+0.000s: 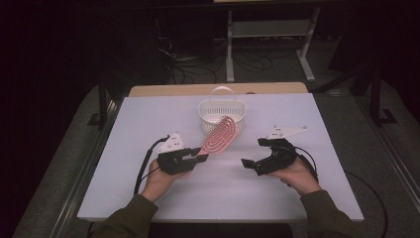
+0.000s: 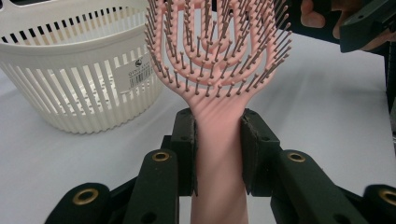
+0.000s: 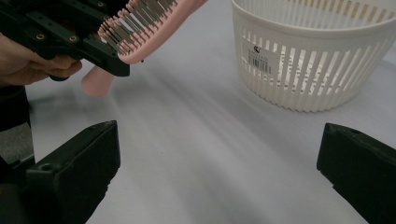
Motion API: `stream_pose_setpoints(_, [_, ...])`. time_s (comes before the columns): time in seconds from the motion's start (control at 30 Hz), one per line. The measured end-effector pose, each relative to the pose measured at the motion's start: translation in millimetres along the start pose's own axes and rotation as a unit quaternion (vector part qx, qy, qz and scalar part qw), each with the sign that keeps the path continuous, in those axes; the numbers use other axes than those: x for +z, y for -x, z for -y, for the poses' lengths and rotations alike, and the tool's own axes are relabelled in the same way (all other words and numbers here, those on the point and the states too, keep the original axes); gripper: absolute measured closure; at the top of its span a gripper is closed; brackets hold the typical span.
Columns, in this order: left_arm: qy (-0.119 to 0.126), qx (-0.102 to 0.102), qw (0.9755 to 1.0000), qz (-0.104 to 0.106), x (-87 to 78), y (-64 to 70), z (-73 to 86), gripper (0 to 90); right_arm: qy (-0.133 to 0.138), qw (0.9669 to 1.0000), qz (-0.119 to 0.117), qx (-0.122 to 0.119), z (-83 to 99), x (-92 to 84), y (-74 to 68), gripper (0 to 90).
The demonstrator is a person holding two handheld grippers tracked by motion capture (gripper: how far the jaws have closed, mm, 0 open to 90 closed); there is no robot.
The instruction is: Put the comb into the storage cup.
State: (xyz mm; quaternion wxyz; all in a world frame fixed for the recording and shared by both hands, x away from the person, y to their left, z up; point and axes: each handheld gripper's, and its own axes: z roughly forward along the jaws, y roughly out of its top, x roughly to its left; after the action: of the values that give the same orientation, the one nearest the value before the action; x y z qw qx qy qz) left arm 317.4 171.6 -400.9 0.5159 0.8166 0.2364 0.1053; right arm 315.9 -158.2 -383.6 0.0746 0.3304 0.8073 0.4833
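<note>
My left gripper [image 1: 197, 152] is shut on the handle of a pink hairbrush [image 1: 220, 137], clamped between both pads [image 2: 186, 154]. The brush [image 2: 217, 60] is lifted off the table, its bristled head slanting up toward a white slatted basket [image 1: 221, 113] at the table's far middle. In the left gripper view the basket [image 2: 79, 79] stands just left of the brush head. My right gripper [image 1: 253, 153] hovers to the right of the brush, jaws wide open with nothing between them. The right gripper view has the brush [image 3: 140, 28] at upper left and the basket [image 3: 317, 56] at upper right.
The white table top [image 1: 148, 198] ends in a wooden strip [image 1: 163, 90] along its far edge. Beyond it lie floor cables and a white frame stand [image 1: 267, 34]. Cables trail from each gripper toward the table's near side.
</note>
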Motion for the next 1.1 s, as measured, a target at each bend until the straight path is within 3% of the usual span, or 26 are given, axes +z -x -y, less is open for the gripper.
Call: stream_pose_setpoints(1.1, [-0.001,0.01,0.9999,-0.009,0.1,5.4,5.1,70.3,0.024,0.999,-0.037,-0.009,-32.0,15.5,-6.6,0.0])
